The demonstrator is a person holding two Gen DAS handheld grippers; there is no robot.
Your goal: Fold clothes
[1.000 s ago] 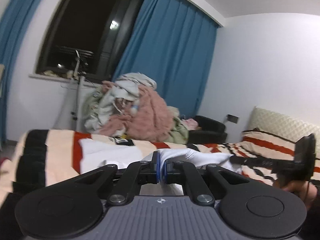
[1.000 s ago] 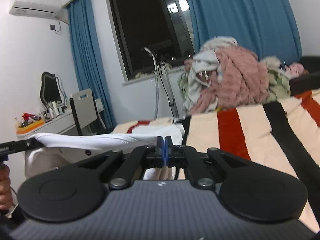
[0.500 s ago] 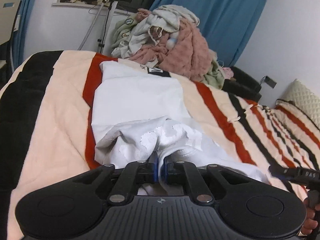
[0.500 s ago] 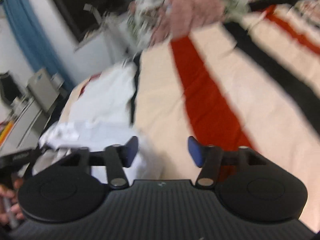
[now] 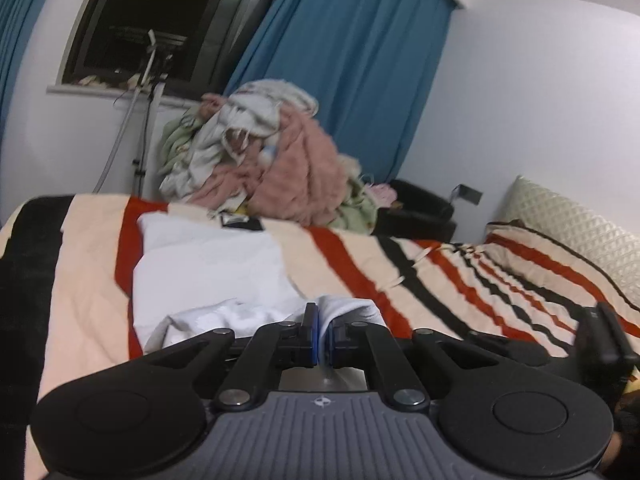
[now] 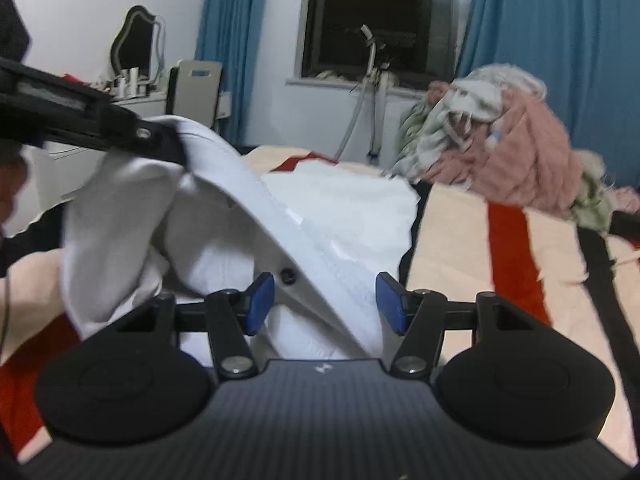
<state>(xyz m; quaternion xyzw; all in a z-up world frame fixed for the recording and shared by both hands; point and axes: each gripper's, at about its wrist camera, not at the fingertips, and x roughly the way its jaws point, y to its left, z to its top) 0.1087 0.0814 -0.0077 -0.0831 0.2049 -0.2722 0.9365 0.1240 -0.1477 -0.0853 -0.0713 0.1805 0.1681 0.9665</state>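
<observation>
Left fingers (image 5: 320, 334) pinching white garment (image 6: 304, 216), right fingers (image 6: 325, 304) apart, grip hidden

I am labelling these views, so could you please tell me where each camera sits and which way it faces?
Left wrist: on the left gripper, facing along the striped bed toward the window; jaws shut on the white garment.
Right wrist: on the right gripper, facing the same window; jaws open around the garment.
Both share the garment, the bed and the clothes pile.

A white garment (image 5: 208, 268) is spread over the striped bed (image 5: 80, 264), its far part laid flat. Its near edge, with a seamed hem and a dark snap, is lifted and bunched.
</observation>
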